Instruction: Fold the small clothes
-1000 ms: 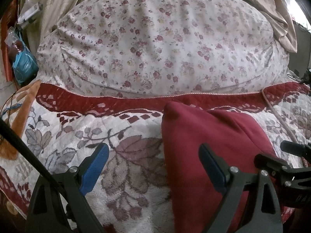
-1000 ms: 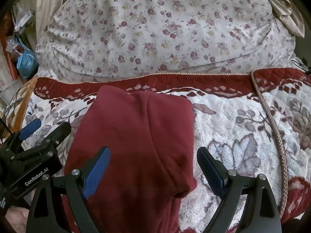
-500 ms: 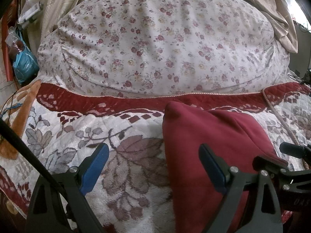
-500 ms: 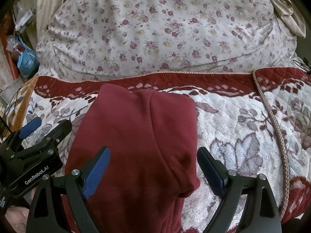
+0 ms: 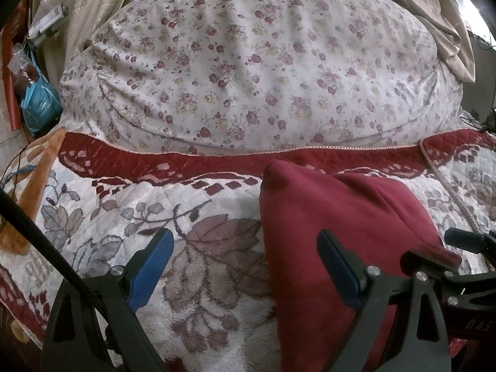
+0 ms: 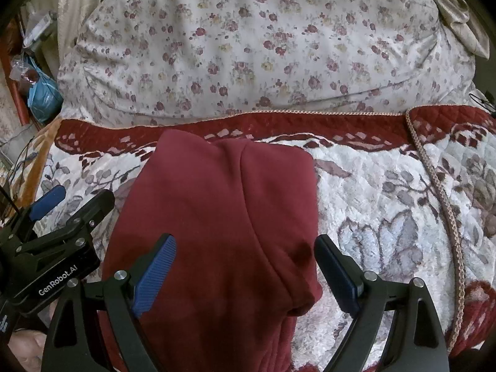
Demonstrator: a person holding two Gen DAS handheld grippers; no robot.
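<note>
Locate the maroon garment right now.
The maroon garment lies on the leaf-patterned blanket, centre in the right wrist view, below the floral pillow.

plain maroon garment (image 6: 223, 217), floral red-white blanket (image 6: 387, 204)

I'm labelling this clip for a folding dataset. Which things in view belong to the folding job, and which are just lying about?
Belongs to the job:
- dark red garment
- left hand-held gripper, open
- right hand-held gripper, open

Just lying about:
- floral pillow
- leaf-patterned blanket under the garment
- blue plastic bag
- beige curtain
</note>
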